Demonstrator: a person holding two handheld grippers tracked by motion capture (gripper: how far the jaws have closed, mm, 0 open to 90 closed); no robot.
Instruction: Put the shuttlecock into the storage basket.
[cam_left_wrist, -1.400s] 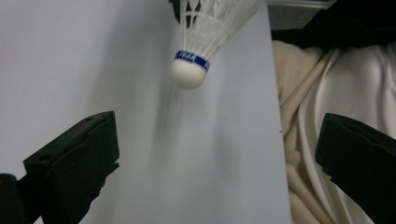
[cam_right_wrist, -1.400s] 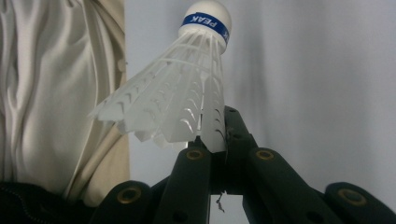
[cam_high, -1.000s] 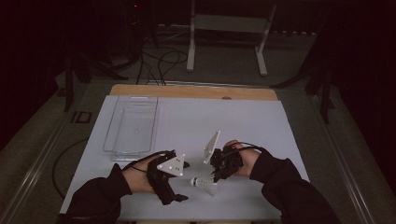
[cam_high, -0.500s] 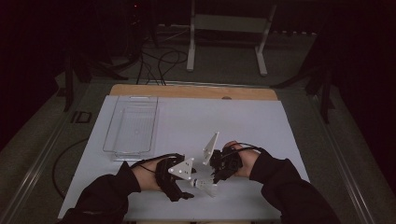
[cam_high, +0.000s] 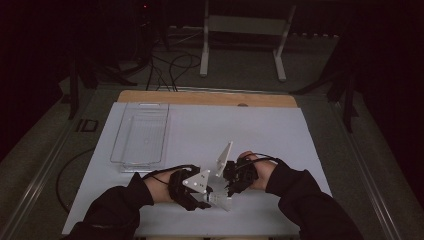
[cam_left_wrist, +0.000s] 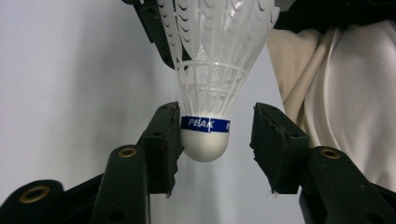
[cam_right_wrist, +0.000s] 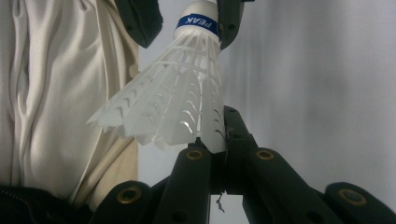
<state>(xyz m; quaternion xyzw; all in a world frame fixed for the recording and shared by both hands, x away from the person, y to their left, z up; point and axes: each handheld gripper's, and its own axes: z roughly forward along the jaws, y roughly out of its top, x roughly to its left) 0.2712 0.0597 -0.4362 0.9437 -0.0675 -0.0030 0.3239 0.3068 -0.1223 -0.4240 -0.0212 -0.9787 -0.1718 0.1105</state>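
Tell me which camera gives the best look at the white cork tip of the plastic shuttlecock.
The left gripper view: the white plastic shuttlecock's rounded cork tip with its blue band sits large and sharp there. The right gripper view shows the tip cut off at the top edge. The high view shows the shuttlecock as a small pale shape.

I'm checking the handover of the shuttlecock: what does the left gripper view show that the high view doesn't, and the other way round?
Left gripper view: the shuttlecock's white cork and blue band sit between the left gripper's jaws. One pad touches the cork and the other stands clear; these jaws have just been closing.

High view: the clear tray, the white table, and both sleeves.

Both: the right gripper holding the shuttlecock's skirt, close to the left gripper.
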